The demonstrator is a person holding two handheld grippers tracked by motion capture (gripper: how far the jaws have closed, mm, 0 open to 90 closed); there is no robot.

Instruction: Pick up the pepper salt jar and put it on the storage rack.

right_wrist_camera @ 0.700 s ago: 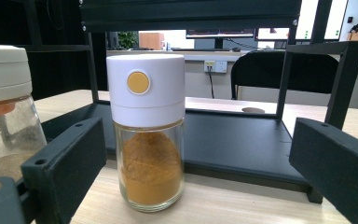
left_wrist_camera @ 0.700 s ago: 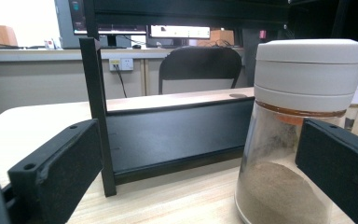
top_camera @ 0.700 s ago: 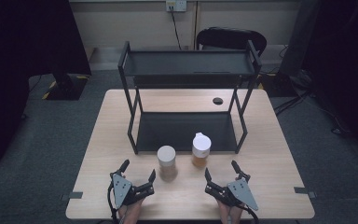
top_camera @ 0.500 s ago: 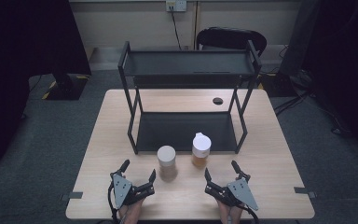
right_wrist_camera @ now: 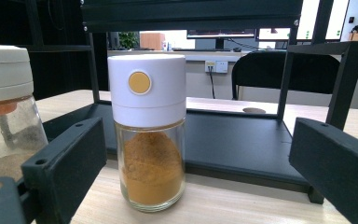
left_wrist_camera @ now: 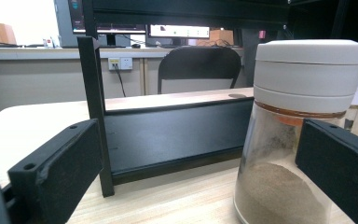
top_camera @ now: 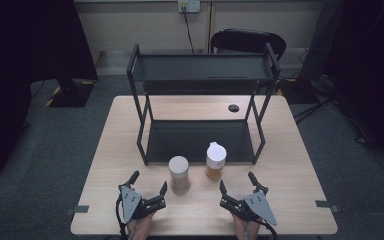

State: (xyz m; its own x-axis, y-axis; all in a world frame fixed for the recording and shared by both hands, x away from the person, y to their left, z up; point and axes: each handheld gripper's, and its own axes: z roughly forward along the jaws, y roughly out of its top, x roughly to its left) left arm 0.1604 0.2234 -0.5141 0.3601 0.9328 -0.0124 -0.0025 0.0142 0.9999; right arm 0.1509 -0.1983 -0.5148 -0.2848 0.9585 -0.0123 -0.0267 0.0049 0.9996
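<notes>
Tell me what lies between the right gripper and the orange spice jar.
Nothing but bare tabletop. In the high view the right gripper, jaws open, sits short of the orange spice jar; the right gripper view shows bare wood before the jar.

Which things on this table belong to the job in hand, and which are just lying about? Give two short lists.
Part of the job:
- grey-lidded jar, ahead of the left gripper
- white-lidded jar of orange powder, ahead of the right gripper
- black shelf rack, probably where they go

Just lying about:
- small dark disc on the table
- chair behind it
</notes>
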